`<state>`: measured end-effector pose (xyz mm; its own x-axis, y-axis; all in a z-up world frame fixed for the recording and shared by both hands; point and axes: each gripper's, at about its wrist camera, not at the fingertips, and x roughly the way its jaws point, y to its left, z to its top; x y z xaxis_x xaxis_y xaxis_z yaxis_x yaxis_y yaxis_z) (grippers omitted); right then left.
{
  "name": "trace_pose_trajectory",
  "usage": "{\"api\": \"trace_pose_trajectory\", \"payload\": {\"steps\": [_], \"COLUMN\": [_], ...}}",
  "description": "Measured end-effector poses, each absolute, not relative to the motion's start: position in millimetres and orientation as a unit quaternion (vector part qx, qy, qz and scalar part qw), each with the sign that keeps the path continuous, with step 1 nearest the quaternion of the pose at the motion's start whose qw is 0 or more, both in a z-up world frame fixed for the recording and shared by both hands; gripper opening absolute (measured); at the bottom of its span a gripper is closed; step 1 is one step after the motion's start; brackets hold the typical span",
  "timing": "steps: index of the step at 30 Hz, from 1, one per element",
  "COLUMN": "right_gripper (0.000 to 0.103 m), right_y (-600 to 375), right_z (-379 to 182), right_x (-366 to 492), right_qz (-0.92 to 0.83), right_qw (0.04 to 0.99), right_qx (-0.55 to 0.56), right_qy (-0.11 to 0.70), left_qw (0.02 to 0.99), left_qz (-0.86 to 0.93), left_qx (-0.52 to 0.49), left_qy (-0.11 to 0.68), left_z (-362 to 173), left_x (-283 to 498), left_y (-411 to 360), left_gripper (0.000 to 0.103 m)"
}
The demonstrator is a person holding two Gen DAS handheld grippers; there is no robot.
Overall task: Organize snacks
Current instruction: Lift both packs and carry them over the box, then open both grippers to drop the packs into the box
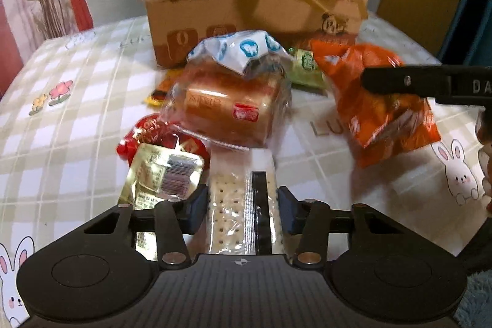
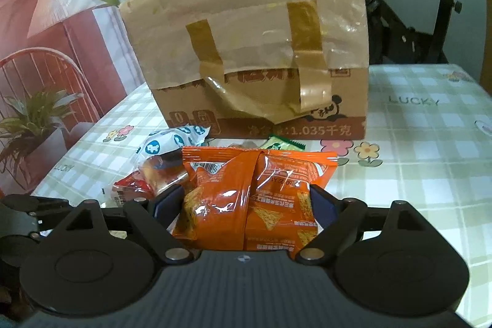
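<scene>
Left tool (image 1: 243,212): a clear-wrapped cracker pack (image 1: 236,205) lies lengthwise between its 2 pads, which sit against the pack's long edges. I read this as clenched on the cracker pack. The pack's far end reaches toward the bread. Whether it is lifted off the desk (image 1: 77,112) cannot be told from this view.

Just left of the left tool lies a gold foil packet (image 1: 163,174), barcode up, partly under the left finger. A red packet (image 1: 144,134) shows behind it.

Ahead of the left tool, a bread loaf in a clear bag (image 1: 227,100) with a white and blue printed top sits at the middle of the pile. A small green packet (image 1: 307,66) and a yellow wrapper (image 1: 160,94) lie beside it, near the box.

Right tool (image 2: 246,205): an orange chip bag (image 2: 255,189) fills the gap between its 2 pads, with both pads at the bag's sides. Grasping the bag; jaws stand wide because the bag is wide. In the left wrist view, a finger of the right tool (image 1: 409,82) crosses the same orange bag.

Container: 1 cardboard box (image 2: 246,51) stands at the back of the desk, behind all the snacks. It is wrapped in brown and clear tape. Its inside is hidden, so contents cannot be told. All visible snacks lie outside it, on the checked tablecloth.
</scene>
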<state>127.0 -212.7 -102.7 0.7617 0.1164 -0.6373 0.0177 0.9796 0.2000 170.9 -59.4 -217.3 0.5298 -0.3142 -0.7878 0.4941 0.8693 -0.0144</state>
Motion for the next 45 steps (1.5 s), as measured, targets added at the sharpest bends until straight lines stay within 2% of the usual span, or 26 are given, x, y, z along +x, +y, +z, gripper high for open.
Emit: {"api": "trace_pose_trajectory", "payload": {"steps": [7,20,35,45], "right_gripper": [0.087,0.087,0.087,0.087], "right_y": [-215.2,-215.9,-216.5,-239.7], "right_z": [-105.7,-79.7,0.3,56.6], "right_x": [125.8,114.8,101.0,173.8], "right_qz": [0.032,0.037,0.038,0.047], "right_qw": [0.932,0.951,0.988,0.995], "right_qx": [0.100,0.085,0.020,0.001], "right_qy": [0.347,0.294,0.147,0.089], "left_qw": [0.875,0.921,0.947,0.950], "left_qz": [-0.254,-0.230,-0.245,-0.261], "left_qx": [0.083,-0.041,-0.060,-0.055], "left_qy": [0.404,0.312,0.199,0.162], "left_z": [-200.2,-120.5,-41.1,-5.9], "left_x": [165.2,166.8,201.6,270.7], "left_y": [-49.7,-2.4,-23.6,-69.1], "left_gripper": [0.048,0.048,0.048,0.048]}}
